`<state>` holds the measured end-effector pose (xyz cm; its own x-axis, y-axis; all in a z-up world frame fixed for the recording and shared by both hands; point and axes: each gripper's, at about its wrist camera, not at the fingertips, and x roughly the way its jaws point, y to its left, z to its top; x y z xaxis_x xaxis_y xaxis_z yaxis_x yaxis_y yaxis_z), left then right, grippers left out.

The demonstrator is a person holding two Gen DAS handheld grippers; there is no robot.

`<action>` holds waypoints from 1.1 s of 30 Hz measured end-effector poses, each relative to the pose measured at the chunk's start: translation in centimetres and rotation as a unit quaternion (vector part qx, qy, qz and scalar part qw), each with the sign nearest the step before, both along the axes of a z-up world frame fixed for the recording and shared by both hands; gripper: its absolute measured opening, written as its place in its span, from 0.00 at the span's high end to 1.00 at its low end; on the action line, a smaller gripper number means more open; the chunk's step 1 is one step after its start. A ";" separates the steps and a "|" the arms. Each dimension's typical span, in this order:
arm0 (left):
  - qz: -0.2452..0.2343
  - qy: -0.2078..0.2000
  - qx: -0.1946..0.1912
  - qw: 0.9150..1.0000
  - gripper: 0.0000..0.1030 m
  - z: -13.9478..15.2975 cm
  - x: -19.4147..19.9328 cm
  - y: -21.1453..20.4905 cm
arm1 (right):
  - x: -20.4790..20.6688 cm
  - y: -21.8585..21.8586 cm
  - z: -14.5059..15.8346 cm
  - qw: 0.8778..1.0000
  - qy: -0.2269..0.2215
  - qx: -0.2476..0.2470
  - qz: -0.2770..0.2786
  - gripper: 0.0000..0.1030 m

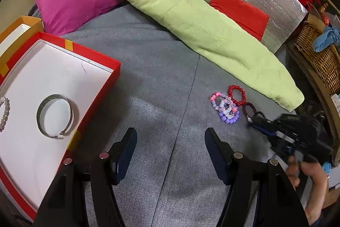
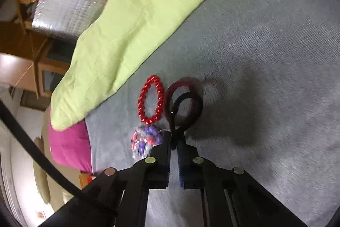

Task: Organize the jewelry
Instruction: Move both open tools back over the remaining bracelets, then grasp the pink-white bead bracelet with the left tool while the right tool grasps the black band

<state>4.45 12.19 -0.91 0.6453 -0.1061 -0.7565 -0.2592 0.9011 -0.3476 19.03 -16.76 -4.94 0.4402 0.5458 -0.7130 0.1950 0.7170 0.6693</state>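
Grey bed surface point(image 1: 161, 78) carries the work. My right hand-held gripper point(image 2: 174, 142) is clamped on a dark hair tie point(image 2: 184, 99); my left hand-held gripper point(image 1: 170, 142) hangs apart, empty. Left of it, the red box point(image 1: 93, 52) holds a metal bangle point(image 1: 55, 116). Beaded bracelets point(image 1: 228, 105) ahead-right remain unsorted.

Red bead bracelet point(image 2: 151, 99), maroon hair tie point(image 2: 187, 99), lime-green pillow point(image 1: 191, 20), grey ribbed cloth point(image 1: 159, 78)

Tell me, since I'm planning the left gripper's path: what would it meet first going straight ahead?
Probably only grey fabric surface at first, then the long lime-green cushion. The open left gripper points between the red box and the bracelets; depth is unclear.
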 end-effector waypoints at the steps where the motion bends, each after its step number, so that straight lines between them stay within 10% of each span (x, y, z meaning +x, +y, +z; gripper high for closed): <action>1: -0.001 0.000 0.002 1.000 0.35 0.0 0.0 -0.1 | -0.6 -0.3 0.6 1.000 -0.012 -0.007 0.007 0.94; 21: -0.076 0.030 0.029 0.996 0.37 -1.4 6.1 -7.1 | -10.8 -4.1 2.0 0.986 -0.127 -0.043 0.097 0.94; 28: -0.049 0.054 0.007 0.997 0.54 -3.2 11.2 -8.8 | -10.6 -5.6 1.8 0.988 -0.122 -0.023 0.087 0.94; 31: -0.051 0.061 0.005 0.997 0.88 -3.9 11.9 -8.7 | -10.4 -5.2 1.5 0.988 -0.118 -0.024 0.093 0.94; 33: -0.051 0.056 0.010 0.997 0.91 -3.6 11.6 -8.6 | -10.4 -5.0 1.5 0.988 -0.119 -0.027 0.097 0.94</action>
